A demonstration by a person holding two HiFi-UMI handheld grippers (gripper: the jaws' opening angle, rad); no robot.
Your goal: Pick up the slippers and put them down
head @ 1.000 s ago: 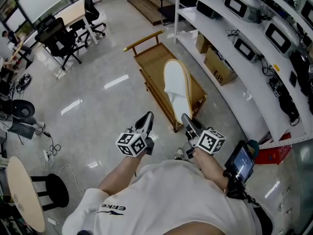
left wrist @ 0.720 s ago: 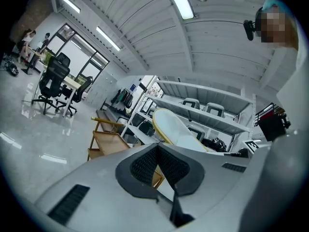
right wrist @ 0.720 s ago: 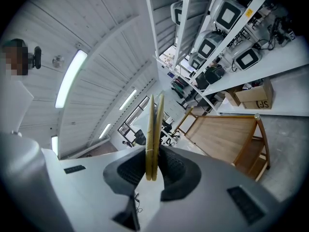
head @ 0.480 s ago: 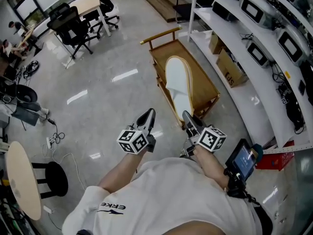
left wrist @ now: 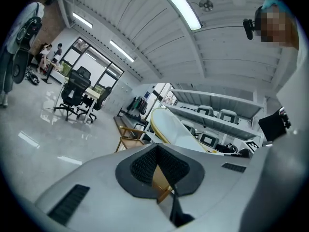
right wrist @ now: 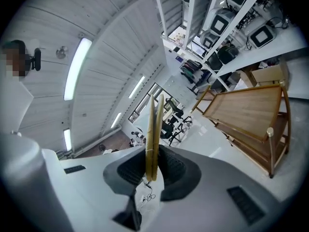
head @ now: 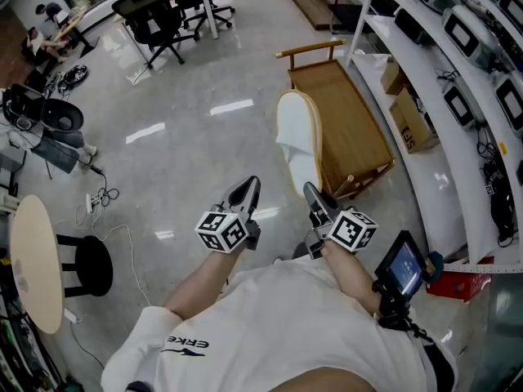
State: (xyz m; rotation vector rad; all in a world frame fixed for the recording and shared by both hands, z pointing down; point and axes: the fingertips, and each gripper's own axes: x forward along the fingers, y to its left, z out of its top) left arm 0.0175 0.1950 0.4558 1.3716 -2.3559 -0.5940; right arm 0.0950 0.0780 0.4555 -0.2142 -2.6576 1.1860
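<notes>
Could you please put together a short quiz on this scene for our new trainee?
1. Multiple choice: what is clamped in the right gripper? A) a cardboard box; B) the slippers; C) a cable.
2. True or false: the slippers are lying on the wooden rack.
3. Fill in: between its jaws, the left gripper holds ____.

Key: 1 B. 2 False: the right gripper holds them up by one end, with the rack off to the side. 3 Nothing.
</notes>
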